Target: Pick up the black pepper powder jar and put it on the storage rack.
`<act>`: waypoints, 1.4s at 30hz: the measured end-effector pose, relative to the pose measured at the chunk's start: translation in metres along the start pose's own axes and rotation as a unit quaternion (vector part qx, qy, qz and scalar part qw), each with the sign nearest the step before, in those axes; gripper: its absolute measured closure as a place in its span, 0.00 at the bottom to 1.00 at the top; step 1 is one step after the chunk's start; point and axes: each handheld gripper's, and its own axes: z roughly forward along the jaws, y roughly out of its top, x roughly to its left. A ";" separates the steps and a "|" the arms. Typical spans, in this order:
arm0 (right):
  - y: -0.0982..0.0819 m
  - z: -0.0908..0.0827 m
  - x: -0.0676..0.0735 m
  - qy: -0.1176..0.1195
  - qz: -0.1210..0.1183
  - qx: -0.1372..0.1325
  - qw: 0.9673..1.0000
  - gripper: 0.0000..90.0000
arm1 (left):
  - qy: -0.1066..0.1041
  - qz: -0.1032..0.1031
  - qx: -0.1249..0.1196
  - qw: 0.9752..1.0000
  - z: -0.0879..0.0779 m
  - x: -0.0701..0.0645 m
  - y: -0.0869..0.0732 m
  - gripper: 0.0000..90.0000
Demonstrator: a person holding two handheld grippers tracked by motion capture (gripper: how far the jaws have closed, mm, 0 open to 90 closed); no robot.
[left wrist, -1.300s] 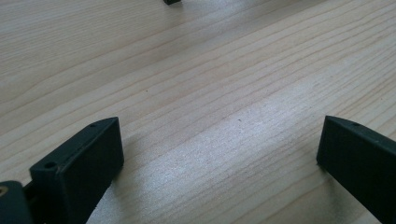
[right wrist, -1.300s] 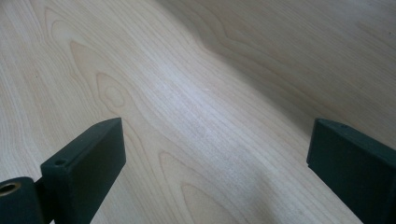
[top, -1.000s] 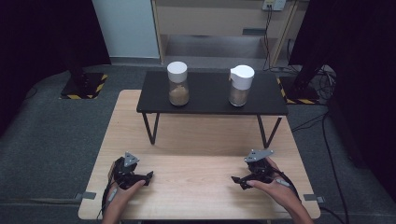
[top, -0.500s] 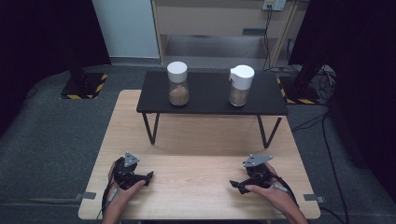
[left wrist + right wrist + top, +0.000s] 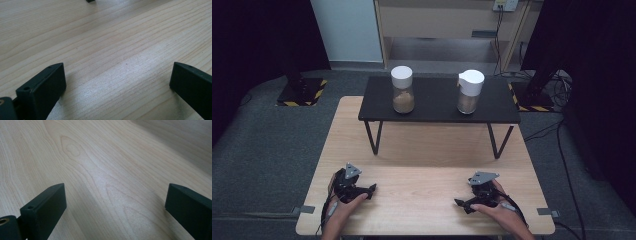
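This looks like a lab or test studio. A light wooden table point(image 5: 427, 165) stands on grey carpet, walled in by black curtains point(image 5: 257, 40) on both sides. Behind the table, yellow-and-black hazard tape point(image 5: 302, 92) marks stand bases, and cables point(image 5: 557, 85) trail over the floor.

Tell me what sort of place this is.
Probably a lab or recording studio set up for manipulation trials: black curtains close in the space, hazard-striped stand bases sit on grey carpet, and two jars wait on a black riser over a wooden table.
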 end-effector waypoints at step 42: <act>-0.007 0.005 0.015 -0.005 -0.020 -0.005 1.000 0.01 | 0.000 0.000 0.000 1.000 0.000 0.000 0.000 0.00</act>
